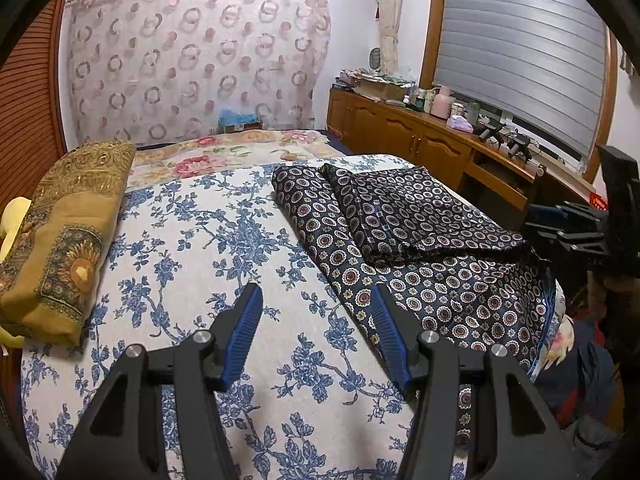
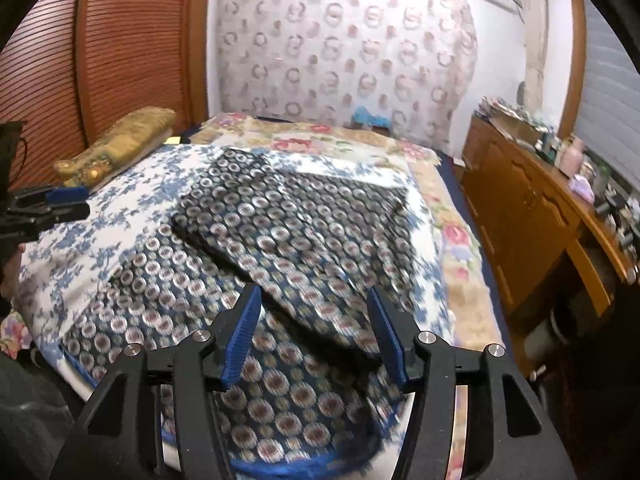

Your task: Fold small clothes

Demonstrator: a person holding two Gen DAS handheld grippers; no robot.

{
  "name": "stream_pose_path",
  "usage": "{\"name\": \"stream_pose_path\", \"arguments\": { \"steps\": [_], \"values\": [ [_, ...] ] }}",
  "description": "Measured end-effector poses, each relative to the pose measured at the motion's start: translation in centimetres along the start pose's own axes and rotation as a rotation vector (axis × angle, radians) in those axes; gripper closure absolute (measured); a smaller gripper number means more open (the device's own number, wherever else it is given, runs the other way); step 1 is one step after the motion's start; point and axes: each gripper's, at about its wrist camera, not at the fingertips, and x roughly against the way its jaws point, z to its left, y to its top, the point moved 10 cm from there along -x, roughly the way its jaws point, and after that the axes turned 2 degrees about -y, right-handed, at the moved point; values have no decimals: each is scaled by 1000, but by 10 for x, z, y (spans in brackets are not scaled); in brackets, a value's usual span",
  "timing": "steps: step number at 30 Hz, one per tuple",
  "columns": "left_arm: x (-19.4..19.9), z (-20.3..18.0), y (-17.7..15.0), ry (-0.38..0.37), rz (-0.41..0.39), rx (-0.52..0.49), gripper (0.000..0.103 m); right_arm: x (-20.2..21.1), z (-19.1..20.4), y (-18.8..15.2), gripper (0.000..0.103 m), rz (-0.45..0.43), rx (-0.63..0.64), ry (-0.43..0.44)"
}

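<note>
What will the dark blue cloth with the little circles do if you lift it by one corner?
The dark patterned cloth will probably go floppy and hang down: it lies in soft folds on the bed. It looks thin, so likely light. The folded-over top layer may well slide open, since nothing pins it.

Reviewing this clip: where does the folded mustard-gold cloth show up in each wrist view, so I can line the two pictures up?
Left wrist: the mustard-gold cloth lies at the left edge, on the blue-floral bedspread.
Right wrist: the same cloth sits upper left, far off, beside the slatted wooden panel.
Shared landmark: the dark patterned garment, partly folded on the bed.
</note>
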Motion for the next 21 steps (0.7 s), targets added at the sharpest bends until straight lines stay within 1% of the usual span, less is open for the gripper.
{"name": "stream_pose_path", "arguments": {
  "steps": [4,6,11,14,18,21],
  "values": [
    [-1,-2,-3,-2,8,-3,48,-25,20,12,46,24,26,59],
    [-2,-3,-4,-3,13,-6,48,-44,33,16,46,54,48,94],
    [-4,-4,-6,-5,19,-7,48,-82,62,20,46,131,131,139],
    [-5,-5,-8,-8,23,-8,48,-101,77,15,46,180,185,159],
    [-6,-6,-10,-13,27,-8,48,-119,79,8,46,220,226,145],
    [-7,-7,-12,-17,31,-7,48,-127,74,11,46,222,198,155]
  ]
}}
